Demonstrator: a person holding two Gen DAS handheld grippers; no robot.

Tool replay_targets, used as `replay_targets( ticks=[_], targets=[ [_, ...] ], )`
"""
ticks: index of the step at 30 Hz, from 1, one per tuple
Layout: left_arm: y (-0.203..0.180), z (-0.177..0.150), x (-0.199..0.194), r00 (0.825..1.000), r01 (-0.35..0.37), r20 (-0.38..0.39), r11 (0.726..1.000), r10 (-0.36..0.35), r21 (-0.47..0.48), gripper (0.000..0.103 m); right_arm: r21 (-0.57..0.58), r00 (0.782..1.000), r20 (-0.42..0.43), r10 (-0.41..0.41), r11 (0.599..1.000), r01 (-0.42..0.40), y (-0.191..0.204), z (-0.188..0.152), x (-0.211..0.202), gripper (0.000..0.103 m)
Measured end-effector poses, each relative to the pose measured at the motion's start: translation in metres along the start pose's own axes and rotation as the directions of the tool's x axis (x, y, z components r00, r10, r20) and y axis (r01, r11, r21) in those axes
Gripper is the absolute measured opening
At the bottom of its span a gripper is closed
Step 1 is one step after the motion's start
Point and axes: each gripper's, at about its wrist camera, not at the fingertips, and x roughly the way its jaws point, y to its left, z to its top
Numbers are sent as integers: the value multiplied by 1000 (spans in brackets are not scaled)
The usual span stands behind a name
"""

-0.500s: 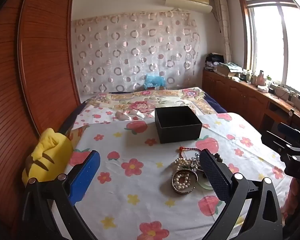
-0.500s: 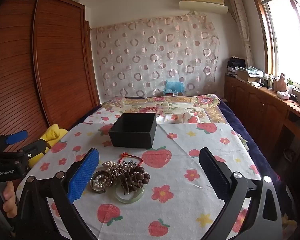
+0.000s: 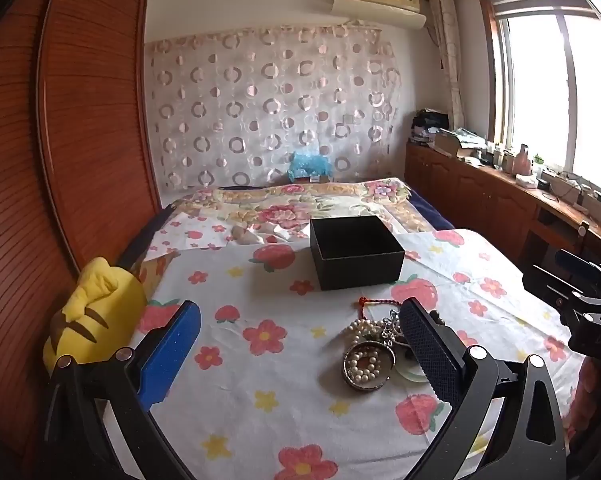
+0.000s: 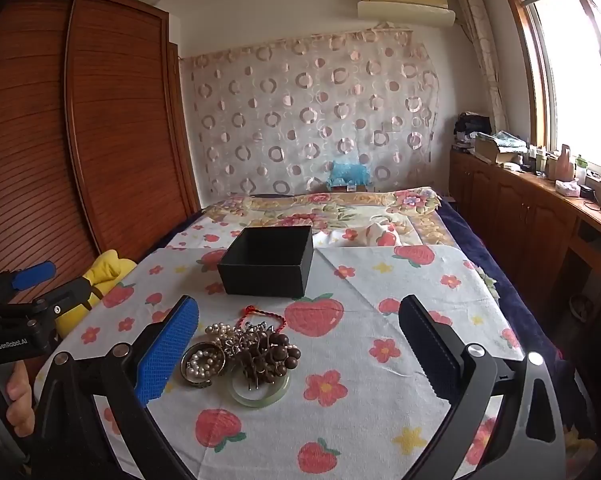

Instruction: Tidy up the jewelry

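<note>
A heap of jewelry (image 4: 244,350) lies on the flowered cloth: a pearl strand in a metal bangle (image 4: 202,359), brown wooden beads (image 4: 274,354), a pale green bangle (image 4: 259,393) and a red cord (image 4: 265,314). The heap also shows in the left wrist view (image 3: 374,350), partly behind my right finger. An open black box (image 4: 269,260), also in the left wrist view (image 3: 356,251), stands beyond the heap, empty. My left gripper (image 3: 300,344) is open and empty, left of the heap. My right gripper (image 4: 300,344) is open and empty, above the cloth just right of the heap.
A yellow plush toy (image 3: 96,318) lies at the cloth's left edge beside the wooden wardrobe (image 3: 80,120). A flowered quilt (image 4: 324,204) covers the bed behind the box. Wooden cabinets (image 4: 540,208) run along the right under the window.
</note>
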Motion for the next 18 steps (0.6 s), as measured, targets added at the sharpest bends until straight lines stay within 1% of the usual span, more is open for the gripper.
replay_targets(
  ticks=[5, 18],
  targets=[
    [-3, 13, -1, 1000, 4, -1, 1000, -4, 0, 97, 1, 1000, 0, 1, 1000, -1, 1, 0, 0, 101],
    [-4, 11, -2, 1000, 3, 6, 1000, -3, 0, 97, 2, 1000, 0, 2, 1000, -2, 1, 0, 0, 101]
  ],
)
